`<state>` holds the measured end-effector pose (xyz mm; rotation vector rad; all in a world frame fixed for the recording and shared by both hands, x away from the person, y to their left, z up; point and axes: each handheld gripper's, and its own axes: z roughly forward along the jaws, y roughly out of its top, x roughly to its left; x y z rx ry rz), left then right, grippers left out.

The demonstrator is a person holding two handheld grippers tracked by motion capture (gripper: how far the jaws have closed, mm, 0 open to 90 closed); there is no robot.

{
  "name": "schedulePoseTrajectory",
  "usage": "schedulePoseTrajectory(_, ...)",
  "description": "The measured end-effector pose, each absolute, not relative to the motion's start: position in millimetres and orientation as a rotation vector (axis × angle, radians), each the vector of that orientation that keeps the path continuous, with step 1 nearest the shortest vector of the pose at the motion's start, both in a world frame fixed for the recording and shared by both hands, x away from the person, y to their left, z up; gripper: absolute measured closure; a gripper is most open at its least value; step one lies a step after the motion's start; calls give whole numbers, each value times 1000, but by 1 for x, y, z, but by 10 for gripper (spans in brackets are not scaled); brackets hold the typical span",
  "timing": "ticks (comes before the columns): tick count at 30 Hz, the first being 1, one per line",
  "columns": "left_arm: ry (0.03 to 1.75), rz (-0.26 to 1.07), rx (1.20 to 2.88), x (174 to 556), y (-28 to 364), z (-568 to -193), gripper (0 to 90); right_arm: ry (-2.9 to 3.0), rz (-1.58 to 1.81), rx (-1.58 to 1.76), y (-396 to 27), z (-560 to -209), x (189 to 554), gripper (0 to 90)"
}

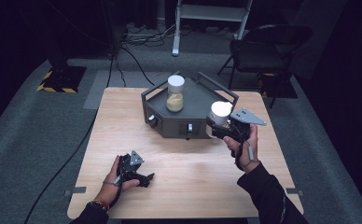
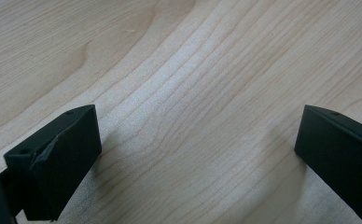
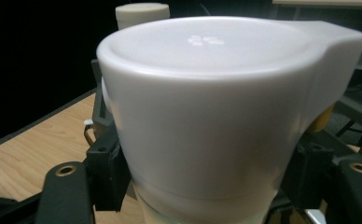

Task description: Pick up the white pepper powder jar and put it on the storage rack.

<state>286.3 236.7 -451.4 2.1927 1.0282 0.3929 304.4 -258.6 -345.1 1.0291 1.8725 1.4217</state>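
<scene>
white plastic takes up most of the right gripper view: a white-lidded jar (image 3: 207, 116) sits clamped between the two black jaws, whose pads press on its sides just under the broad lid, the jaws closed as far as the jar allows. in the high view the right gripper (image 1: 222, 125) holds that jar (image 1: 221, 113) at the centre right of the frame, by the right front corner of a dark grey tray (image 1: 195, 100) with raised rails; whether the jar's base touches the tray is hard to tell from this angle. a second jar (image 1: 175, 93), also white-lidded and about half full of a pale yellow powder, stands upright on the tray's floor, left of the held one and apart from it, and its lid peeks over the held jar in the upper left of the right gripper view (image 3: 142, 14). the tray rests toward the far edge of a light wooden table (image 1: 123, 126). at the lower left of the high view the left gripper (image 1: 144, 177) lies low on the tabletop in the person's hand, well apart from the tray. in the left gripper view its jaws stand wide open, with bare wood grain (image 2: 193, 93) between them.
</scene>
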Motion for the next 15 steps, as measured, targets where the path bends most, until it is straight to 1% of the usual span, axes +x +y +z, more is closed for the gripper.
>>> schedulePoseTrajectory(7,1028,393,2193,286,237,-451,0,1846,1409,1012,-251,-332,315,297)
schedulePoseTrajectory(15,1027,393,2192,286,236,-452,0,1802,1405,1018,-239,-330,333,298)
